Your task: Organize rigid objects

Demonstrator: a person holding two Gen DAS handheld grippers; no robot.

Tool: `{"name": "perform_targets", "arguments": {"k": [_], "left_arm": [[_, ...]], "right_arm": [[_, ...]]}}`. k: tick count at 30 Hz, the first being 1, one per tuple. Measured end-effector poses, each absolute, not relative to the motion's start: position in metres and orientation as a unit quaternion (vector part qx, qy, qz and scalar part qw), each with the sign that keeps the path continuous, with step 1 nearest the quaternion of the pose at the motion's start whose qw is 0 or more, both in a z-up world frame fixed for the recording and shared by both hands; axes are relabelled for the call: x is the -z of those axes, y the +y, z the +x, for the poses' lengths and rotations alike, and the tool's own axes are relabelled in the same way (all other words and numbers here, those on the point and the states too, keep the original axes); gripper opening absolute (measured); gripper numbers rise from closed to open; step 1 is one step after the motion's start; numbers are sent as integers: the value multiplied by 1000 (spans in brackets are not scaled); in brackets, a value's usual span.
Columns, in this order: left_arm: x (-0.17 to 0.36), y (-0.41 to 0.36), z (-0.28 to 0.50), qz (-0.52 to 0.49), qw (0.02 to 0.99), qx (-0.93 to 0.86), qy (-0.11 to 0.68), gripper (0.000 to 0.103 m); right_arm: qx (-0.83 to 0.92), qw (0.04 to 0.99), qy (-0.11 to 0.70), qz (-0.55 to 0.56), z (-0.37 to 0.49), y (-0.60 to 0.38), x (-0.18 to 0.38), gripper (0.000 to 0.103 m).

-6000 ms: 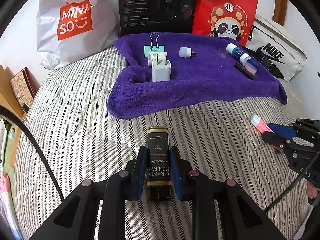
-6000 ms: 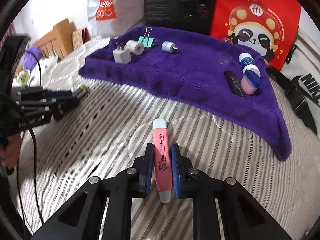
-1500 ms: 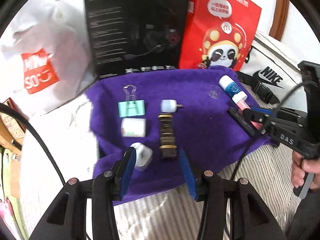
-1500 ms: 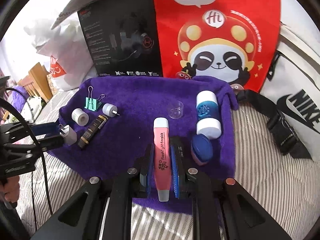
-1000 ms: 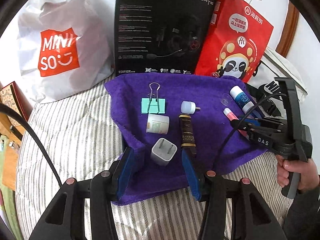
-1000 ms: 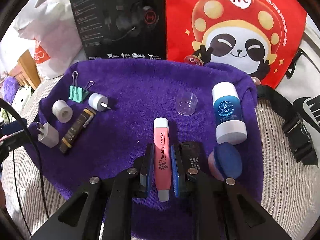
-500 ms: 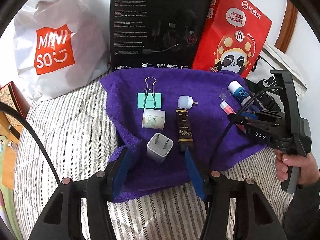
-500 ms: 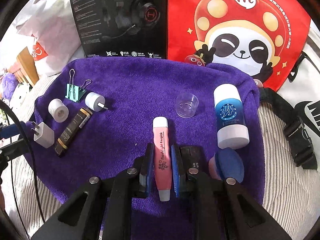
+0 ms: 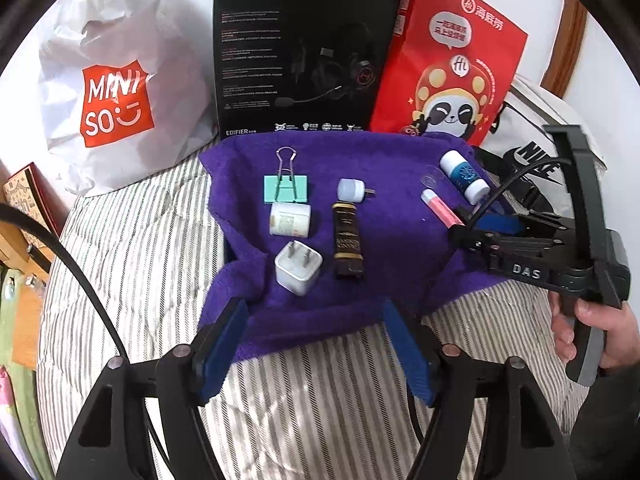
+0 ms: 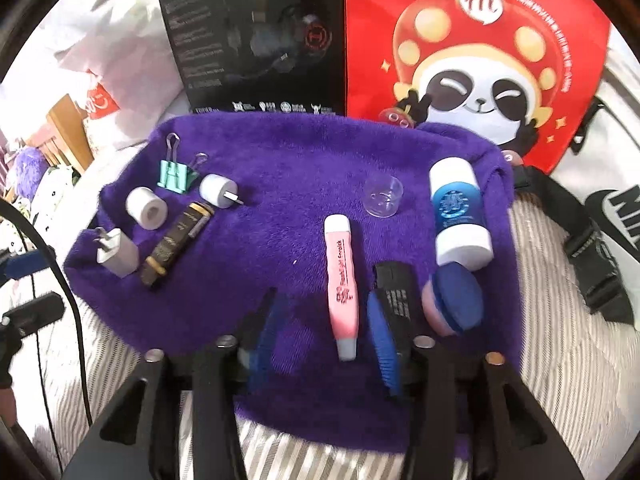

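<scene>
Purple towel (image 10: pixel 288 208) is laid w/ a pink tube (image 10: pixel 342 280) between opening right gripper (image 10: pixel 324 316) fingers — untouched; left gripper (image 9: pixel 316 344) fingers opening, nothing between.

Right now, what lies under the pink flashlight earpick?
The pink flashlight earpick lies flat on the purple towel, between the opening fingers of the right gripper. The towel covers the striped bedding there; nothing else shows beneath.

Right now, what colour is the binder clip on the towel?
Mint green with silver wire handles; the binder clip shows best in the left wrist view.
</scene>
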State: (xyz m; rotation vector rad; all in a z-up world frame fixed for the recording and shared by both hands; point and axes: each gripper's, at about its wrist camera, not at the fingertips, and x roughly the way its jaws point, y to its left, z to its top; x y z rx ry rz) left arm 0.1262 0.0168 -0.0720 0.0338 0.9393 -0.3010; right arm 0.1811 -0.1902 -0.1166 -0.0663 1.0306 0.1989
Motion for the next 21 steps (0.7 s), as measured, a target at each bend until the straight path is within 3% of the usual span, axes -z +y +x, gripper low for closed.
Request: {"name": "perform_targets", "arguments": {"k": [5,10,21], "left_arm": [[62,15,111,3,882,146,449,79],[46,11,95,6,890,133,435,101],[22,-2,64,7,902,113,417,102]], "right_arm": [[-74,880,467,-45,153,-191,89,73],[-52,890,452,-35,125,-194,65,89],[-18,891,454,9,71,-206,40,102]]}}
